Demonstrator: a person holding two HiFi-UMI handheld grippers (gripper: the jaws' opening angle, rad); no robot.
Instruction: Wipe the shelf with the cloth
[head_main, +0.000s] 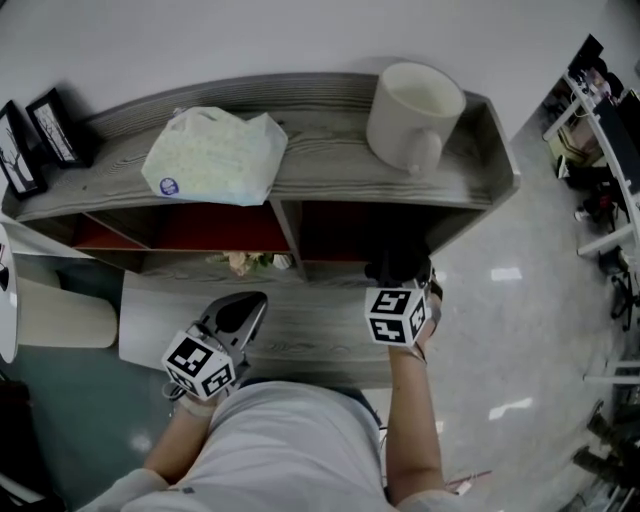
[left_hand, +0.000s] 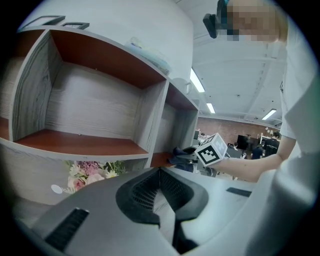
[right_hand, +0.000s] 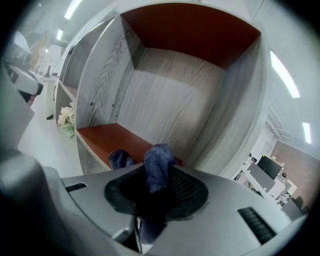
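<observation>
Just at the mouth of the shelf's (head_main: 330, 150) right-hand compartment, the right gripper's (right_hand: 150, 197) fingers are clamped on the dark blue cloth (right_hand: 159, 167), which lies against the red-brown board. At 8 o'clock from it in the head view, the left gripper (head_main: 245, 312) hangs with its fingers together, empty.

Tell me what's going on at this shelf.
A person stands at a grey wooden shelf unit with a gripper in each hand. The right gripper is shut on a dark blue cloth, held at the front edge of the right-hand compartment's red-brown floor. The left gripper hangs back with its jaws together on nothing. A white mug and a plastic bag sit on top.
</observation>
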